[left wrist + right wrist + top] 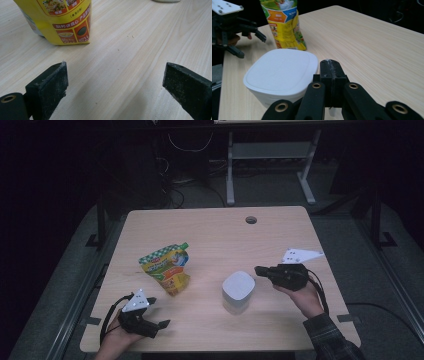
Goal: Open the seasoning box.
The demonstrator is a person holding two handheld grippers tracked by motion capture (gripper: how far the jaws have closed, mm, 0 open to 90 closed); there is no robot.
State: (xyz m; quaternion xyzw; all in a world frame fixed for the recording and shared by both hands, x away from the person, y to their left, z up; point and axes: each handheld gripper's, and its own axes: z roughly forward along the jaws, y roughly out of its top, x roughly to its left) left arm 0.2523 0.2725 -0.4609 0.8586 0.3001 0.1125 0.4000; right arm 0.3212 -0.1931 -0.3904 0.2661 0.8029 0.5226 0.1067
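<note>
A yellow and green food pouch (166, 268) stands on the wooden table (215, 235) left of centre; its lower part shows in the left gripper view (62, 20) and it rises at the back of the right gripper view (284, 25). A white lidded container (237, 291) stands right of the pouch, close before my right gripper's camera (280, 75). My left gripper (156, 312) rests near the front left edge, open, its jaws wide apart over bare wood (115, 77). My right gripper (258, 269) hovers just right of the container, shut with nothing between its jaws (331, 68).
A round cable hole (251, 220) lies near the table's far edge. Beyond the table are a white desk frame (270, 160) and loose cables on the dark floor. Bare wood stretches behind both objects.
</note>
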